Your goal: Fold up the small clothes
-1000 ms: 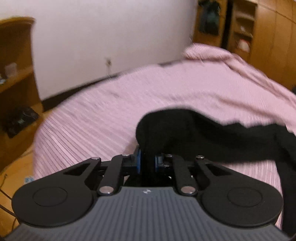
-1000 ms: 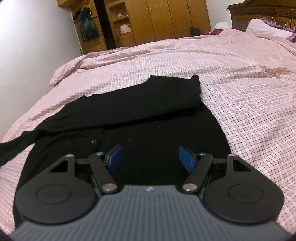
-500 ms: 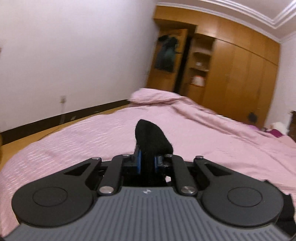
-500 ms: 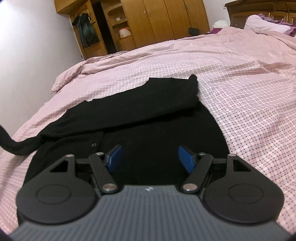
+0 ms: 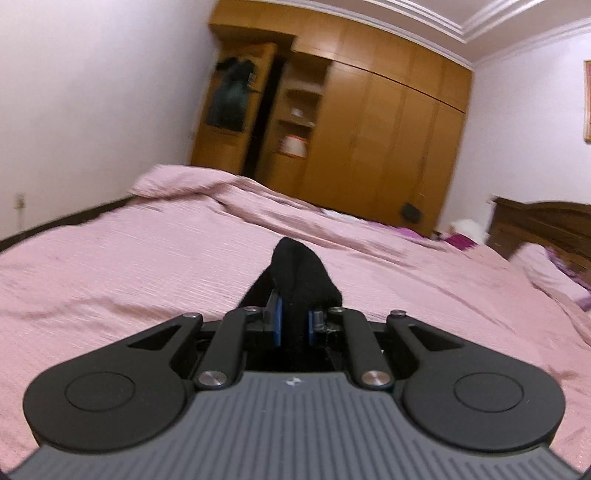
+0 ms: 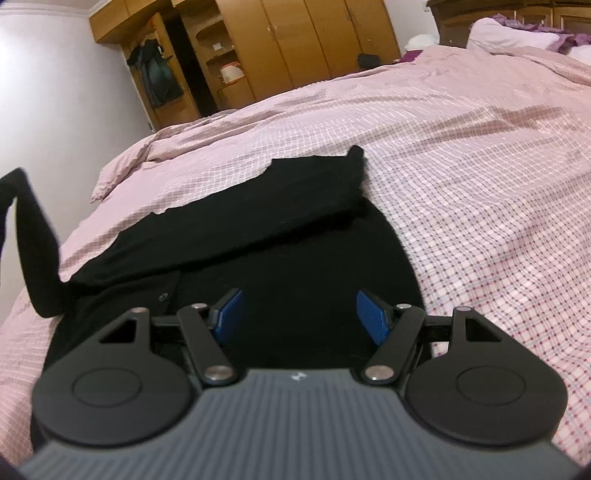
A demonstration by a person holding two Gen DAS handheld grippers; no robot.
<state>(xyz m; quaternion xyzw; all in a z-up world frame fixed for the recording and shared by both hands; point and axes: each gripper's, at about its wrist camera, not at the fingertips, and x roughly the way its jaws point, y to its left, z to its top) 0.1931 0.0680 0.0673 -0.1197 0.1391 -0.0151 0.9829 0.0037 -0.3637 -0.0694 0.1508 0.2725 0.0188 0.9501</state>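
A black cardigan [image 6: 280,236] lies spread on the pink checked bed cover, one sleeve folded across its far part. My left gripper [image 5: 293,323] is shut on the end of the other black sleeve [image 5: 299,269], which sticks up past the blue pads. In the right wrist view that sleeve [image 6: 35,243] rises off the bed at the far left. My right gripper [image 6: 301,317] is open and empty, low over the cardigan's near part, blue pads wide apart.
The pink bed cover [image 6: 480,192] stretches right and far. Wooden wardrobes [image 5: 388,147] with a hanging dark garment [image 6: 159,77] stand beyond the bed. A pillow [image 6: 509,31] and dark headboard are at the far right. A white wall is left.
My left gripper has lifted the sleeve end up off the bed and swung it toward the wardrobe side. The sleeve now stands raised at the left. My right gripper stayed open over the cardigan.
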